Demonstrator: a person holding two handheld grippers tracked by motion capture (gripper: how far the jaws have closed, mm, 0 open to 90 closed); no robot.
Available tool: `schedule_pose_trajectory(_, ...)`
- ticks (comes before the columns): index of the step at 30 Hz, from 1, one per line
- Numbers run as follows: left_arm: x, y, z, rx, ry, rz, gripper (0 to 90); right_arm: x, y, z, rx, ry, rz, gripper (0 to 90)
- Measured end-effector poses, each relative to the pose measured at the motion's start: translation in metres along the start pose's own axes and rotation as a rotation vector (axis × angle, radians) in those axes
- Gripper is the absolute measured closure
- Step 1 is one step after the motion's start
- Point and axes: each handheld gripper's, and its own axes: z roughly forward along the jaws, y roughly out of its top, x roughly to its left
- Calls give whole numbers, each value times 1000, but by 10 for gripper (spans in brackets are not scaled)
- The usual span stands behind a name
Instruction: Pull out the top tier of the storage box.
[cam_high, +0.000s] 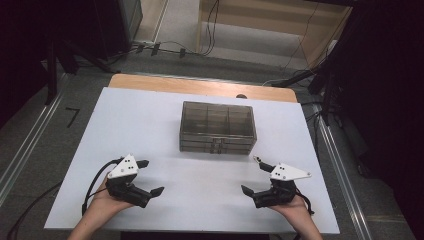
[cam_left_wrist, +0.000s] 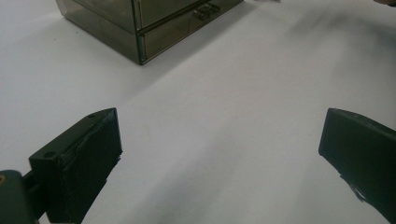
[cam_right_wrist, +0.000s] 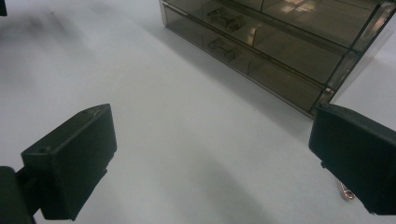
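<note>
A smoky see-through drawer box (cam_high: 217, 127) stands mid-table on the white tabletop (cam_high: 200, 200), its two drawers with small handles facing me. My left gripper (cam_high: 152, 176) rests near the front left, open and holding nothing. The box's corner (cam_left_wrist: 140, 28) lies ahead and to the left of it (cam_left_wrist: 219, 149). Near the front right my right gripper (cam_high: 251, 175) is also open, with nothing between its fingers. From it (cam_right_wrist: 210, 154) the drawer fronts (cam_right_wrist: 261, 51) lie close ahead. A small copper-coloured pin (cam_right_wrist: 346, 190) lies on the table beside its right jaw.
The wooden table edge (cam_high: 200, 86) shows behind the white top. Cables (cam_high: 165, 49) run over the floor beyond it. Dark stands (cam_high: 325, 85) rise at the right and another at the left (cam_high: 50, 65).
</note>
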Motion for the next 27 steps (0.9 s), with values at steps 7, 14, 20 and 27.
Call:
schedule_pose_trajectory(7, 1, 0, -3, -10, 0, -7, 0, 3, 9, 5, 12, 15, -14, 0)
schedule_pose_trajectory(14, 2, 0, -4, -11, 2, -10, 0, 3, 13, 12, 20, 16, -9, 0)
schedule_pose_trajectory(20, 1, 0, -3, -15, -6, -15, 0, 4, 16, 17, 22, 25, -12, 0)
schedule_pose_trajectory(27, 1, 0, -4, -13, -6, -12, 0, 3, 19, 20, 19, 27, -16, 0)
